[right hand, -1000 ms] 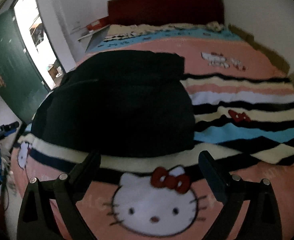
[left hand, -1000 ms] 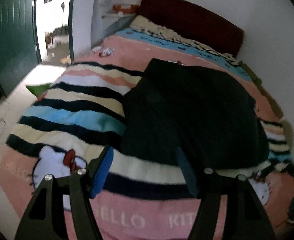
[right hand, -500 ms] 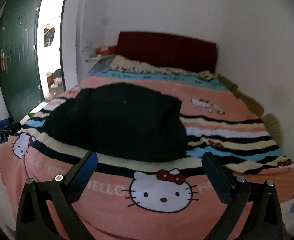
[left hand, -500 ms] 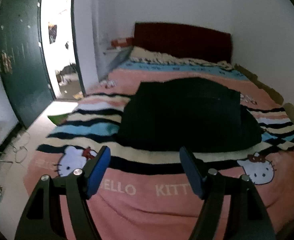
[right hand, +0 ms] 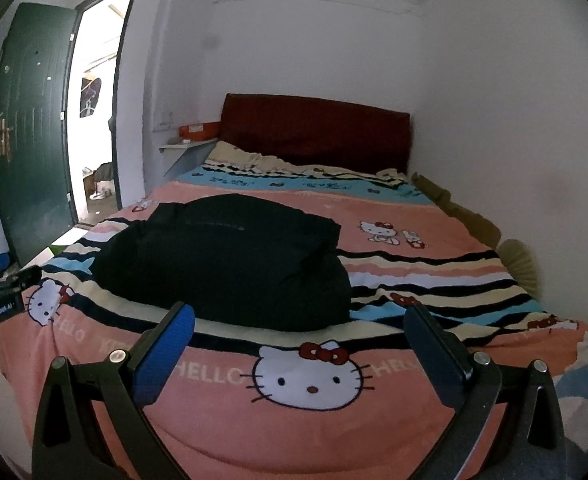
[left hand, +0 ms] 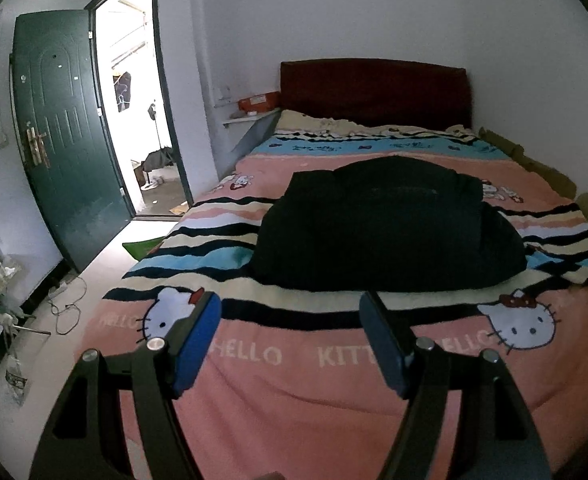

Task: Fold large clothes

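- Our left gripper point(left hand: 290, 340) hangs over the foot edge of the bed point(left hand: 334, 400), its blue fingers well apart with nothing between them. A second ago it hung close over the dark garment; now it sits back, with pink blanket showing between the fingertips and the cloth.
- The dark garment point(left hand: 386, 232) lies in a squarish bundle on the striped middle of the bed, nearer the door-side edge, and nothing touches it.
- Our right gripper point(right hand: 300, 342) has pulled back the same way, jaws wide and empty, above the foot edge.
- We judge the fold finished and the garment let go; with both claws clear, what remains is at most a tidy of the bundle's edges.
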`<state>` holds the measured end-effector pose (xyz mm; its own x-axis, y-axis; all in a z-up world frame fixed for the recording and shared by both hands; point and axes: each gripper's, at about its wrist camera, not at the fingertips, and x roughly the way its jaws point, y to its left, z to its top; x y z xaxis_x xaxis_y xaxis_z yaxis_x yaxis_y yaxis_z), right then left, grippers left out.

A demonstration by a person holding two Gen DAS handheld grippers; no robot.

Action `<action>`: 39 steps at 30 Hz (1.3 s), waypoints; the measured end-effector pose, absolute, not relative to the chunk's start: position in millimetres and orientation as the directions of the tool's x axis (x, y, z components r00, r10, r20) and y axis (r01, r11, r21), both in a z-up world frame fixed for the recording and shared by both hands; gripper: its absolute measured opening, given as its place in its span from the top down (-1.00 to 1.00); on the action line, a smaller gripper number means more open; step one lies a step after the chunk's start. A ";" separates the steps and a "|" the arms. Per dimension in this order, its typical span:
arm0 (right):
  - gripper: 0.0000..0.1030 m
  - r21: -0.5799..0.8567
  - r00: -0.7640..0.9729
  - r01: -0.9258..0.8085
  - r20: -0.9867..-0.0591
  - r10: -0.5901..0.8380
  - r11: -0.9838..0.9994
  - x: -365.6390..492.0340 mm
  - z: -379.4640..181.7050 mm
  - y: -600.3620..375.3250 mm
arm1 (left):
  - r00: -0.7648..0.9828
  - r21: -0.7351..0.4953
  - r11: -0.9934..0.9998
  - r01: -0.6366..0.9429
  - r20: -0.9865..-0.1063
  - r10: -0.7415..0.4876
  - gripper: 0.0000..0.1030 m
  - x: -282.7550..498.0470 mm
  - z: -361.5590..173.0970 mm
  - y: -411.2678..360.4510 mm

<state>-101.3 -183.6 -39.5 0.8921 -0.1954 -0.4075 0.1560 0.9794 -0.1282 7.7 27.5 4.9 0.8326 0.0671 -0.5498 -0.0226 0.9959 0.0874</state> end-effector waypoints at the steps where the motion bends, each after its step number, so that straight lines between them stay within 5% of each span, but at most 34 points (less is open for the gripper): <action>1: -0.99 -0.125 0.892 0.158 -0.406 -0.196 0.979 -104.8 -40.9 -182.9 | 0.833 0.083 0.996 -0.021 -0.550 0.064 -0.36 5.1 3.7 28.2; 39: -0.99 -0.102 0.855 0.164 -0.481 -0.193 0.981 -89.9 -81.1 -190.3 | 0.804 0.079 0.997 0.007 -0.593 0.041 -0.36 17.4 -31.5 31.6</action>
<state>-89.9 -190.3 -81.1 0.8549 -0.1930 -0.4815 0.1643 0.9812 -0.1016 17.4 31.6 -31.5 0.8039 0.0414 -0.5933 0.0068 0.9969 0.0788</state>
